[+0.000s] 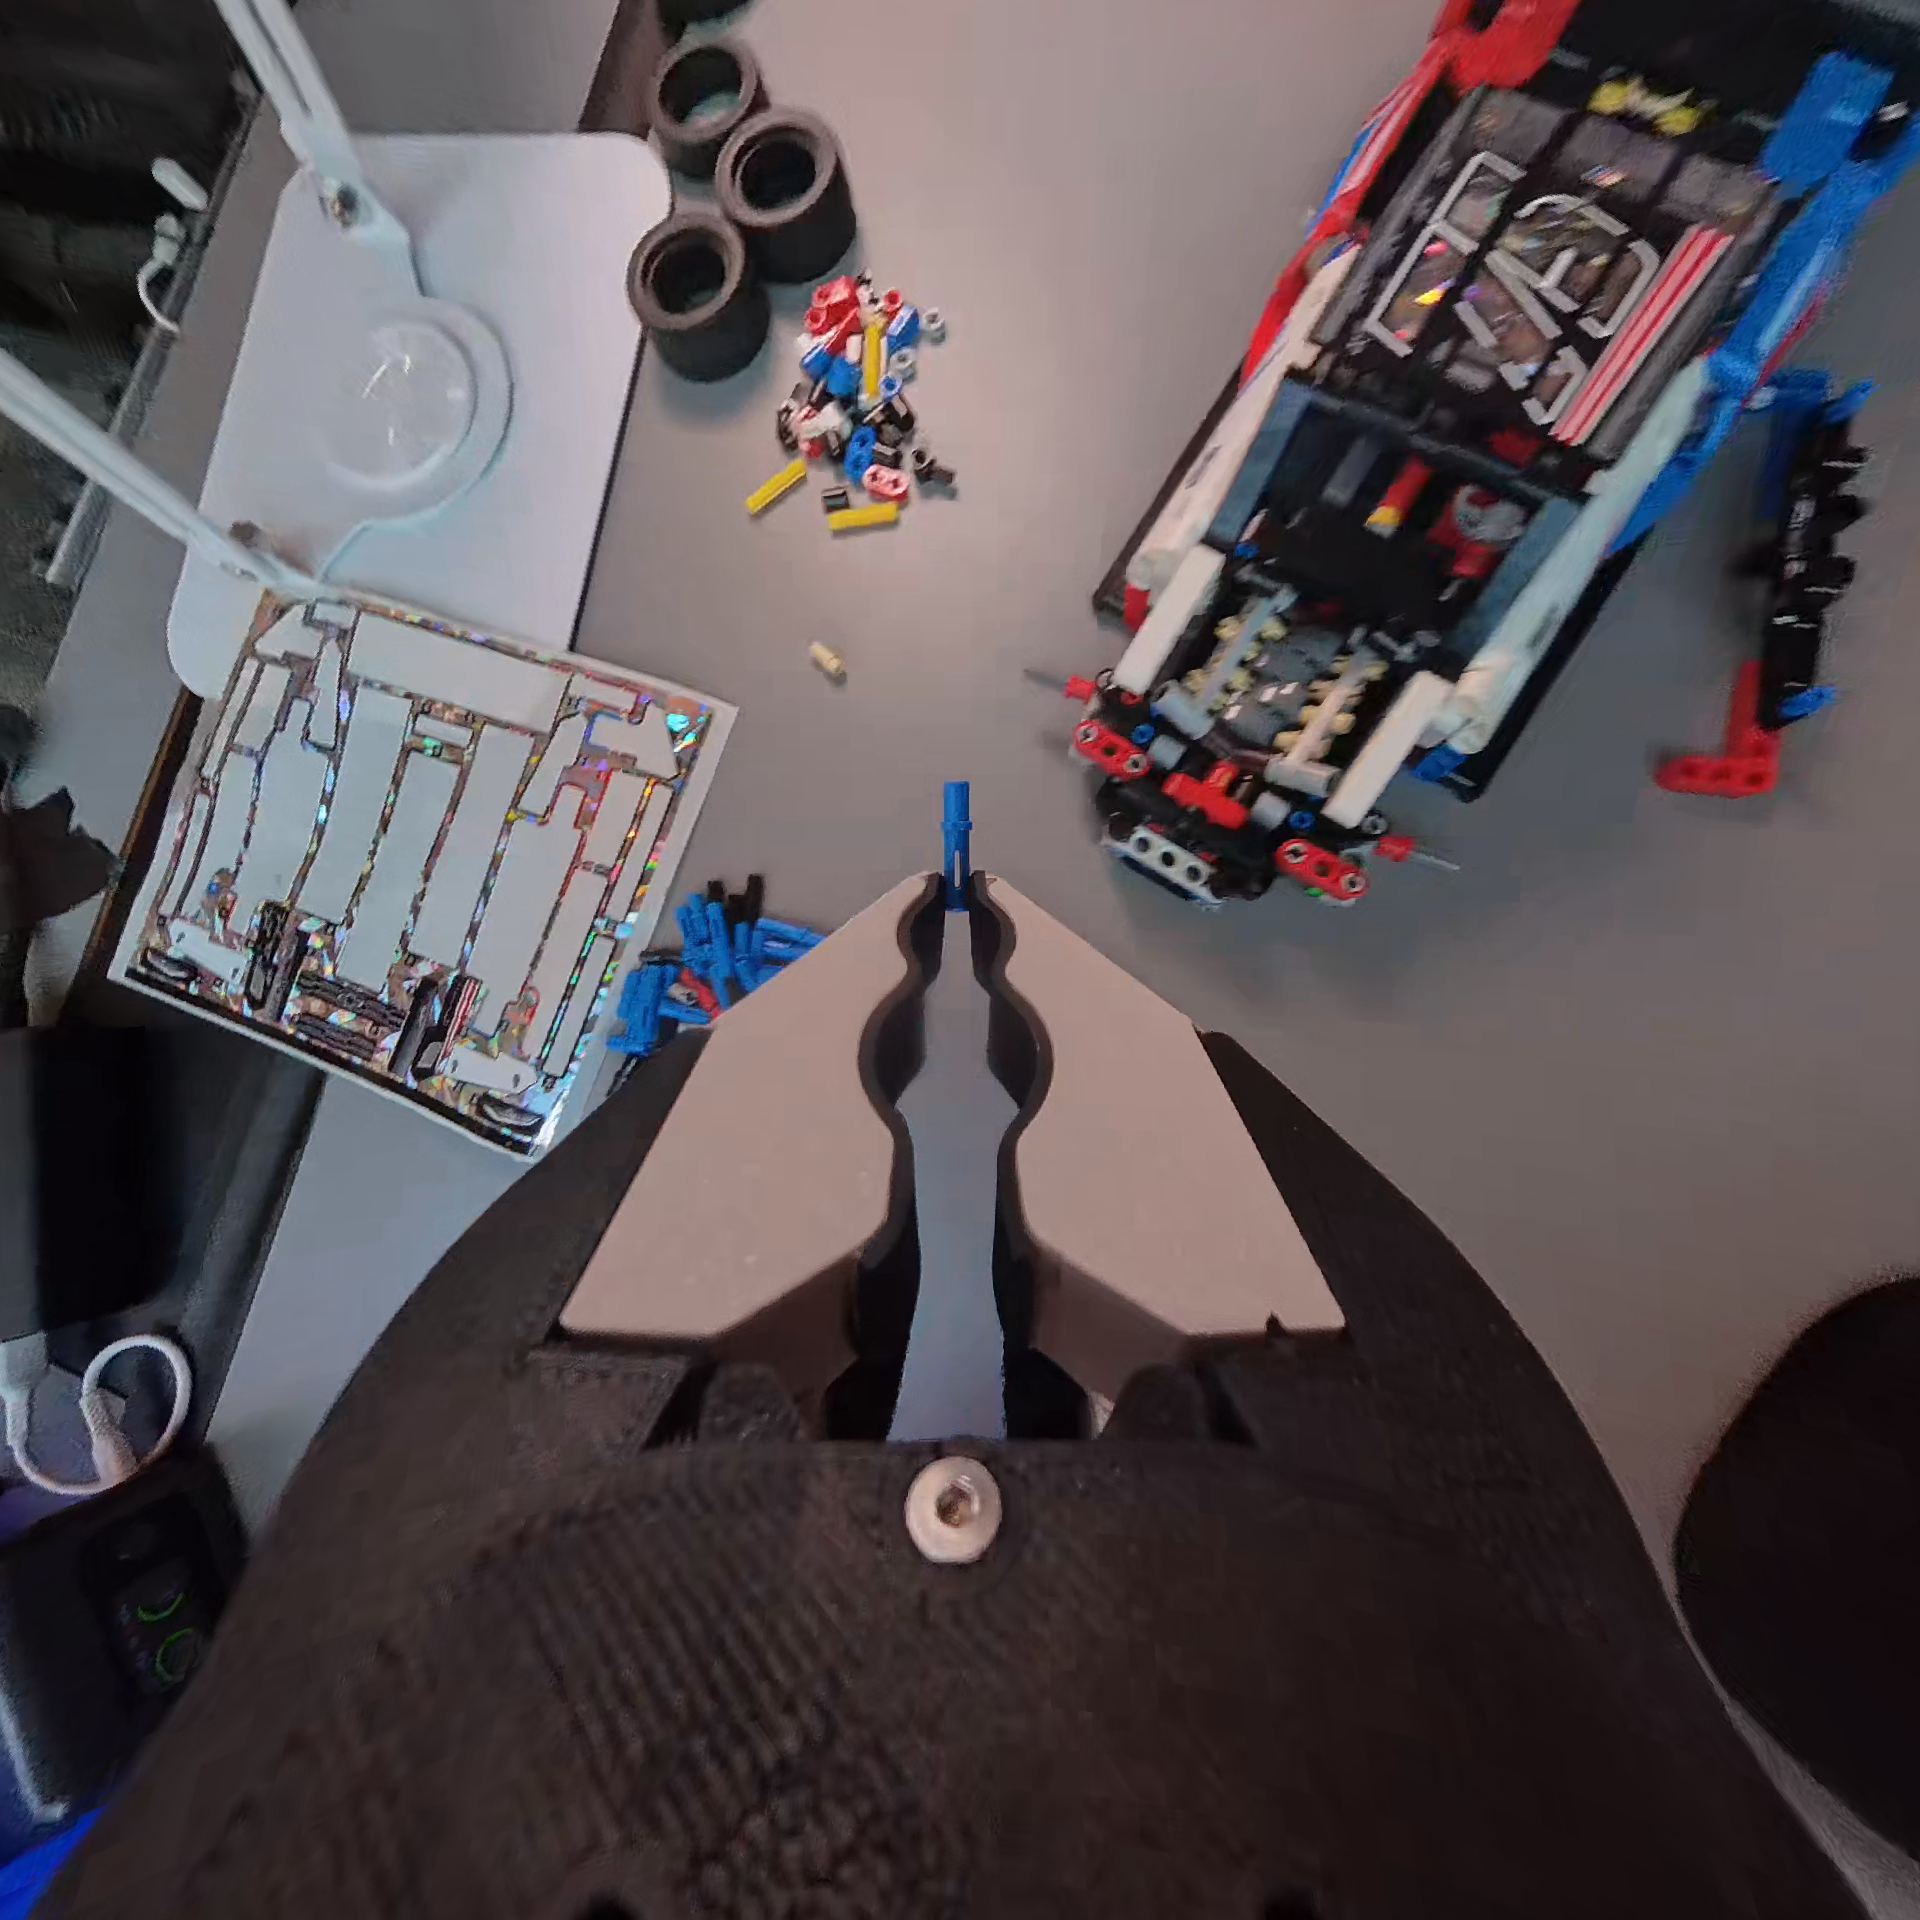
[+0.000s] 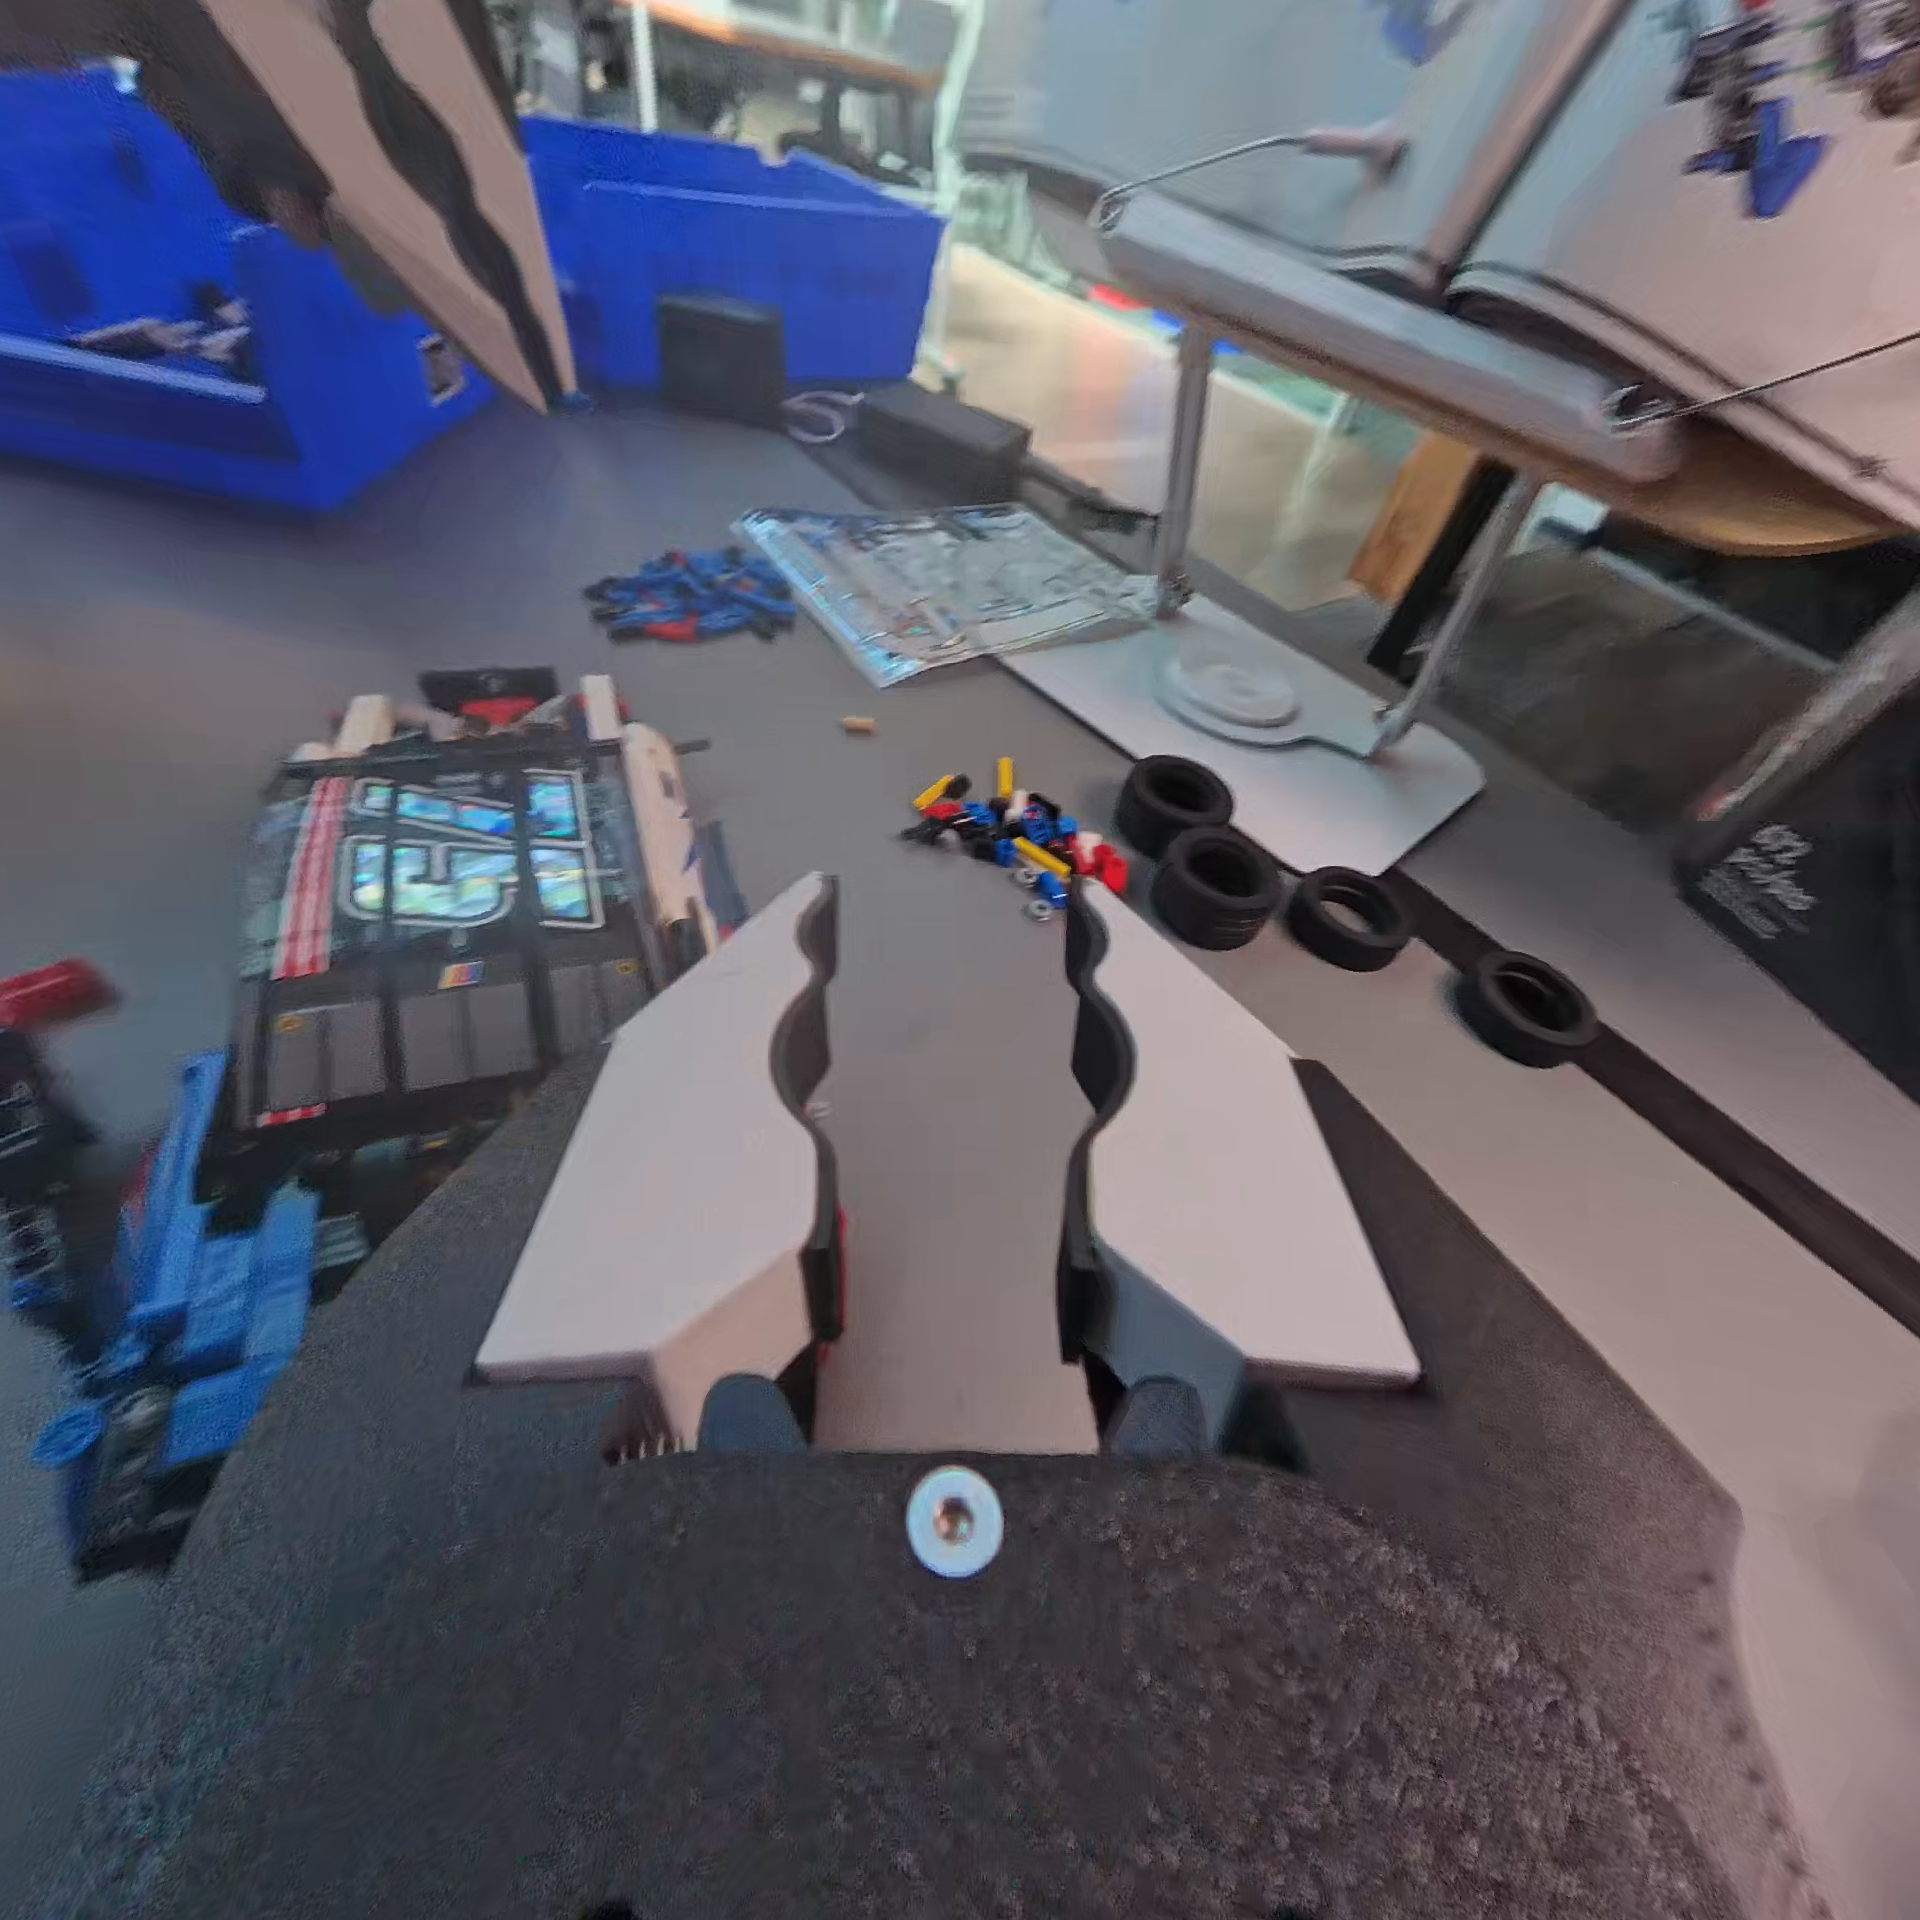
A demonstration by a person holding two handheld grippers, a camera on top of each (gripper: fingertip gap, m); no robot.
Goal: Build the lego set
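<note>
Grey table [image 2: 312,623]; blue bins [image 2: 727,239] behind, a book stand [image 2: 1351,312] to the right.

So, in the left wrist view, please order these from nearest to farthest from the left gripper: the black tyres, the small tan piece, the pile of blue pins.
From the left gripper, which holds a blue pin:
1. Pile of blue pins, just left of the fingertips.
2. Small tan piece, ahead and slightly left.
3. Black tyres, far ahead, at the top left.
</note>
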